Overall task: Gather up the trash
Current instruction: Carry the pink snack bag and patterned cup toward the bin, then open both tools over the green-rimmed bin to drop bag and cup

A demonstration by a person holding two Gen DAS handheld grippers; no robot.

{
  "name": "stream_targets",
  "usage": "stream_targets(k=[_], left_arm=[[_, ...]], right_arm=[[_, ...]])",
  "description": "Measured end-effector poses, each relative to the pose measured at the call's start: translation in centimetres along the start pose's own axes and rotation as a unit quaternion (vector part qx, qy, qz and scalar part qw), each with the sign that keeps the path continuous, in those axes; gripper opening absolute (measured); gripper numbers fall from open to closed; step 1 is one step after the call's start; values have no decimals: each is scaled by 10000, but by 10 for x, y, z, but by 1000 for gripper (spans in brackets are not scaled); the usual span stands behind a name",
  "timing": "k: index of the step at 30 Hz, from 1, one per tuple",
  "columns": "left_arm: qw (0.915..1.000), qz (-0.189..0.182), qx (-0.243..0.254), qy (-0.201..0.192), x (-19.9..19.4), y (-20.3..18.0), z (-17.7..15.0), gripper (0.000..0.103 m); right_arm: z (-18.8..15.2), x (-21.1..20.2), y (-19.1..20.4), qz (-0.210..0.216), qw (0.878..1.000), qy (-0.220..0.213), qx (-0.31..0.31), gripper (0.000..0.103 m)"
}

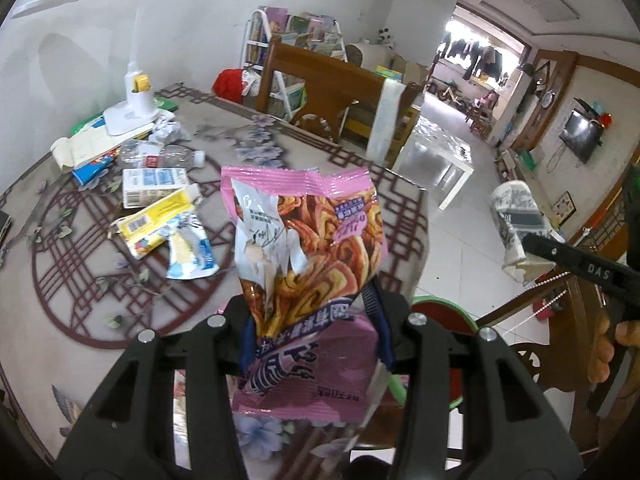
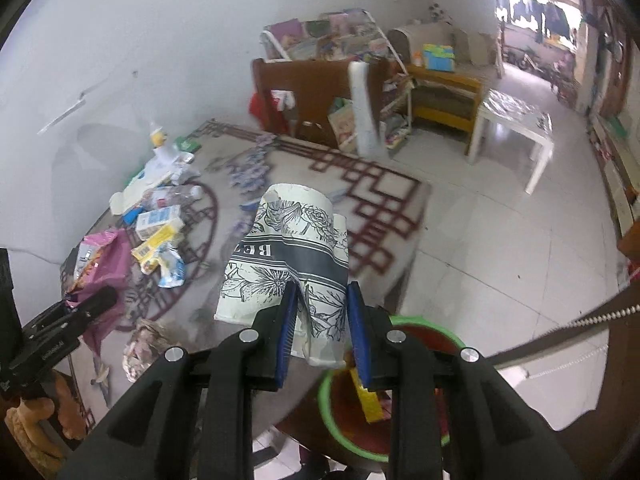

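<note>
My left gripper [image 1: 316, 332] pinches the crinkled pink snack wrapper [image 1: 304, 240] above the desk [image 1: 80, 280]; my right gripper [image 2: 322, 320] clamps the crushed floral paper cup [image 2: 288, 256], directly over the green-rimmed red bin [image 2: 340, 400], nearer.

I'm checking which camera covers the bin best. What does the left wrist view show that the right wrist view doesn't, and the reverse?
Only the left wrist view shows the wall-mounted TV and the white lamp head.

Only the right wrist view shows inside the green-rimmed bin, with a yellow item in it.

Both show the pink snack bag in the left gripper, the crumpled paper cup in the right gripper, and the leftover trash on the table.
</note>
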State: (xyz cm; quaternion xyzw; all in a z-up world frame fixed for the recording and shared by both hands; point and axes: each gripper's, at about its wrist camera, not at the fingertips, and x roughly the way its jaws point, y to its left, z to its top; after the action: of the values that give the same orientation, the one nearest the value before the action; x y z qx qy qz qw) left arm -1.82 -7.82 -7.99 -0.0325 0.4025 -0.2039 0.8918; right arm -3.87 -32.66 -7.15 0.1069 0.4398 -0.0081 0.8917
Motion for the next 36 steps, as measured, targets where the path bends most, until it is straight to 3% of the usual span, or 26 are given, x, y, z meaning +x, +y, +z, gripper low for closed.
stream_targets(k=[10,18,27,28,32,34,36], left_arm=[[9980,-336,254,465,34,-85,-20,45],[9946,-580,374,776,52,-153,-37,45],[9936,-518,404,922,63,-189,-47,47],[9935,-521,402,934,63,-191,-48,49],[9933,-526,366,959,66,-195,-50,83],[9938,-523,367,911,64,-196,-51,86],[9940,-497,402,890,62,-195,-50,86]], right_arm=[[-31,-26,-76,-253,9991,340,-94,25],[-59,-27,-130,168,9965,562,594,25],[-69,-18,-152,470,9904,790,1036,25],[-69,-18,-151,503,9903,783,1027,25],[-68,-18,-151,522,9908,733,1014,29],[-69,-19,-154,493,9904,705,1078,41],[-68,-21,-155,472,9907,645,1101,42]])
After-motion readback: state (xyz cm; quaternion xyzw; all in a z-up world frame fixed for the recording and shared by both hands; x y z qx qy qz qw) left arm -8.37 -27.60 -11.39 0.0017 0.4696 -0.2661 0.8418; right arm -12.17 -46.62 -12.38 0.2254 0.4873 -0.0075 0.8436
